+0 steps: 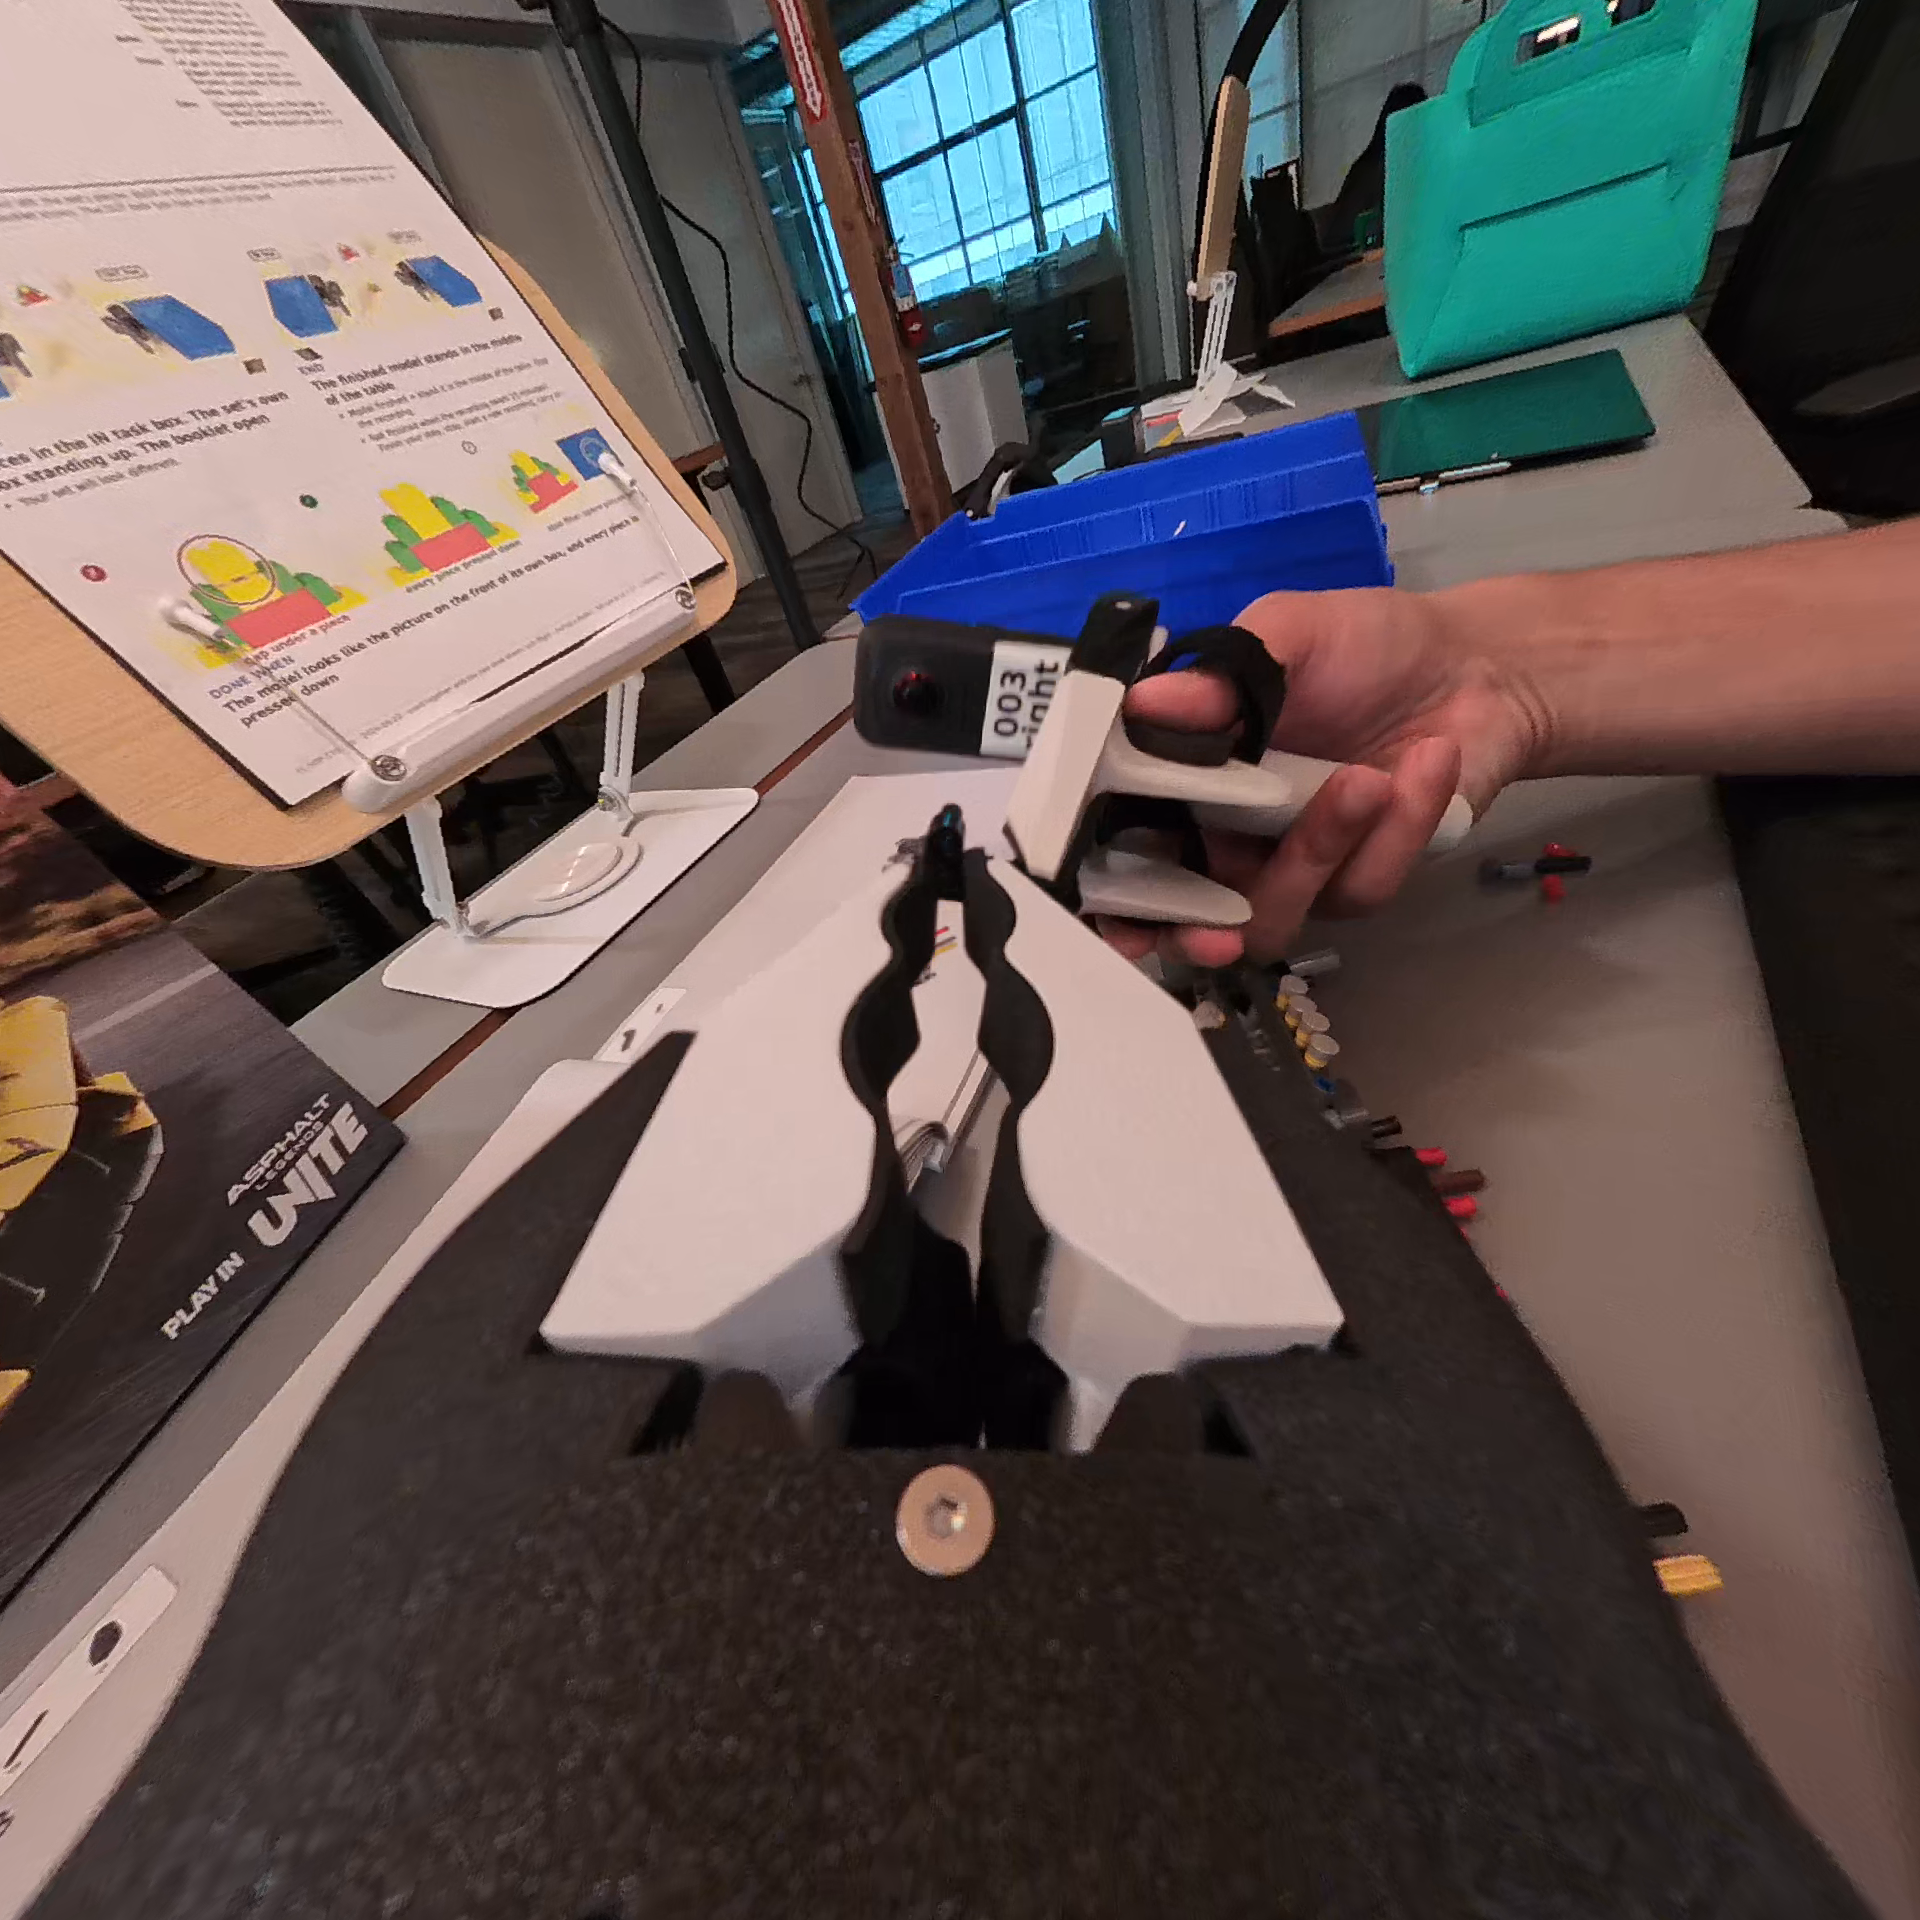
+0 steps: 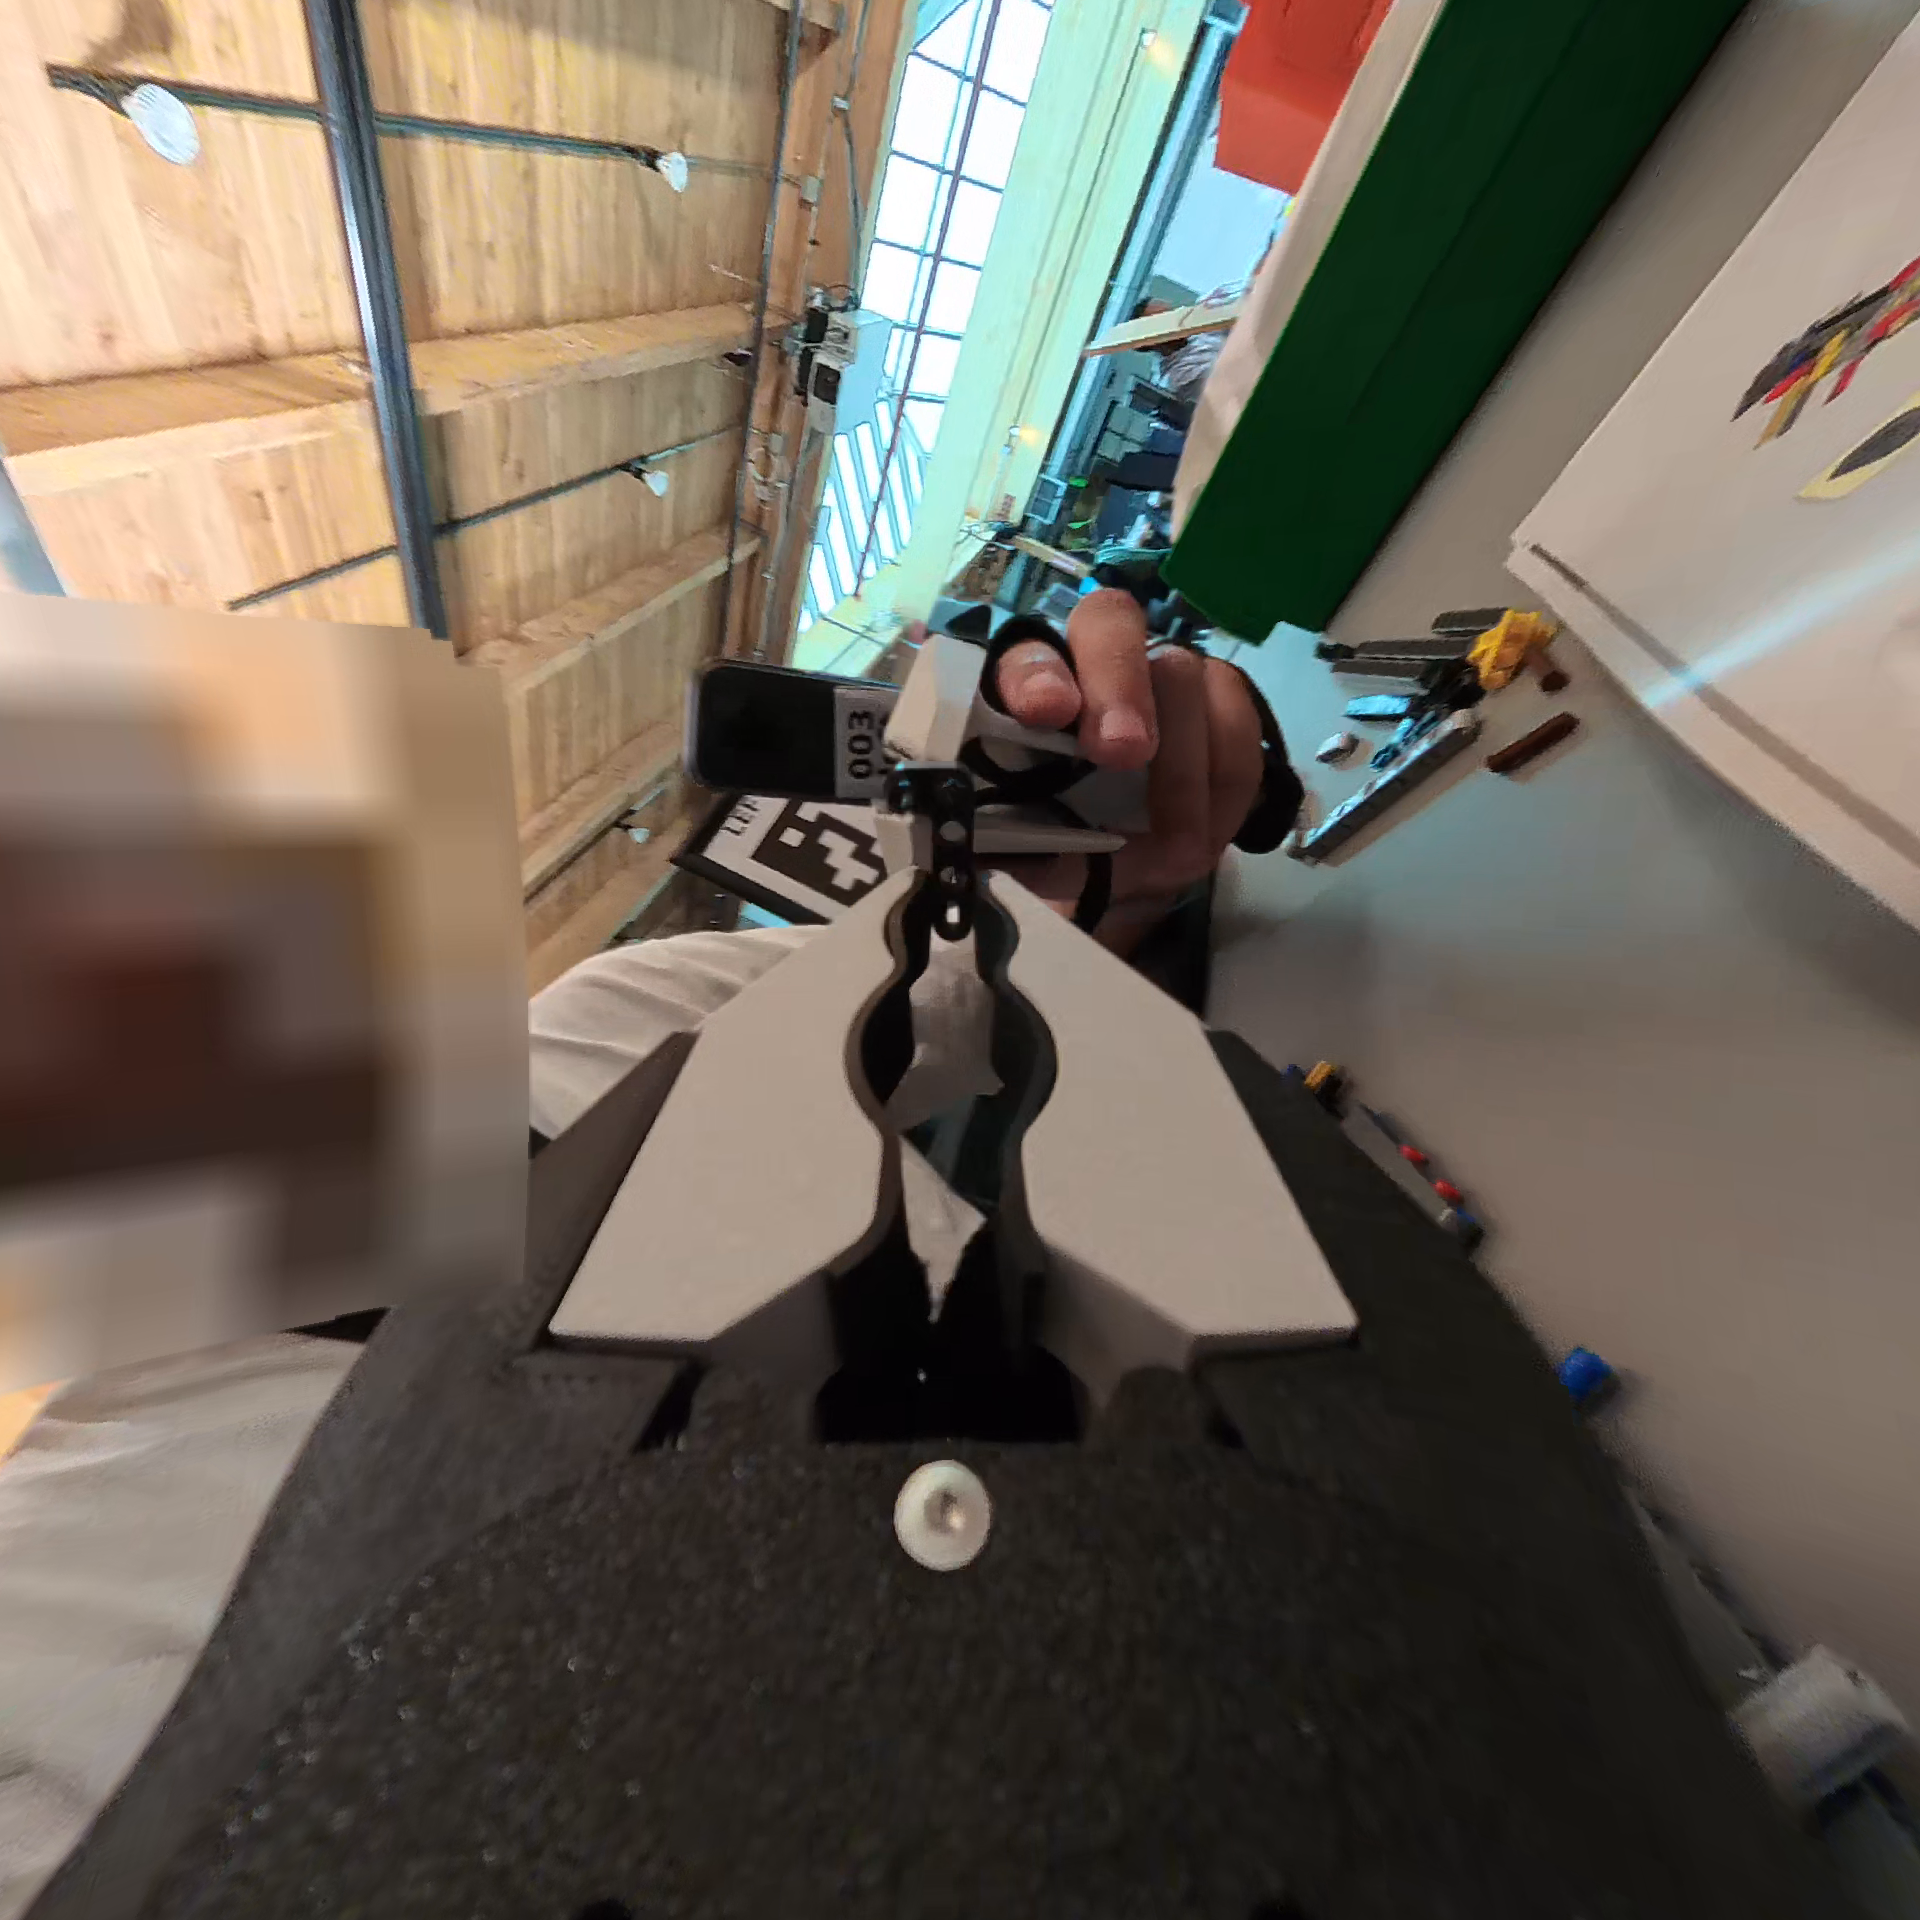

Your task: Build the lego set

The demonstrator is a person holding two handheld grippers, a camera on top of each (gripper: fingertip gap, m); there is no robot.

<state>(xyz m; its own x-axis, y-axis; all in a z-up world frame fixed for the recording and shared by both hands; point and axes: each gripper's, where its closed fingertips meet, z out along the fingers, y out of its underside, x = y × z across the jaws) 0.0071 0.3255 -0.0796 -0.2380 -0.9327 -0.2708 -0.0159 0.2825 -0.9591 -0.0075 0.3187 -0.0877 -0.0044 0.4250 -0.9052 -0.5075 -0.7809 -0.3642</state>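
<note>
In the left wrist view, the left claw (image 1: 951,847) is clenched on a small black piece (image 1: 947,831), whose end sticks out just past the fingertips. The other tool, the right claw (image 1: 1049,821), is held by a hand (image 1: 1382,748) just beside it on the right, almost touching at the tips. Under them lies the white instruction booklet (image 1: 831,862) on the grey desk (image 1: 1558,1039), with loose small parts (image 1: 1340,1049) along its right edge. A blue bin (image 1: 1143,520) and a tilted board with an instruction sheet (image 1: 312,416) stand behind.

In the right wrist view, the picture is turned on its side. The right claw (image 2: 948,883) is grasping a thin black beam with holes (image 2: 951,852), and its long axis runs forward, straight out from the fingertips. The far end of the beam meets the tip of the left claw (image 2: 920,795), held by the other hand (image 2: 1132,748); I cannot tell whether the two parts already touch. More parts (image 2: 1434,707) lie on the desk beyond.

I judge that the step is to join the small piece with the beam. The two claws face each other, so the push must go across the beam into a hole.
</note>
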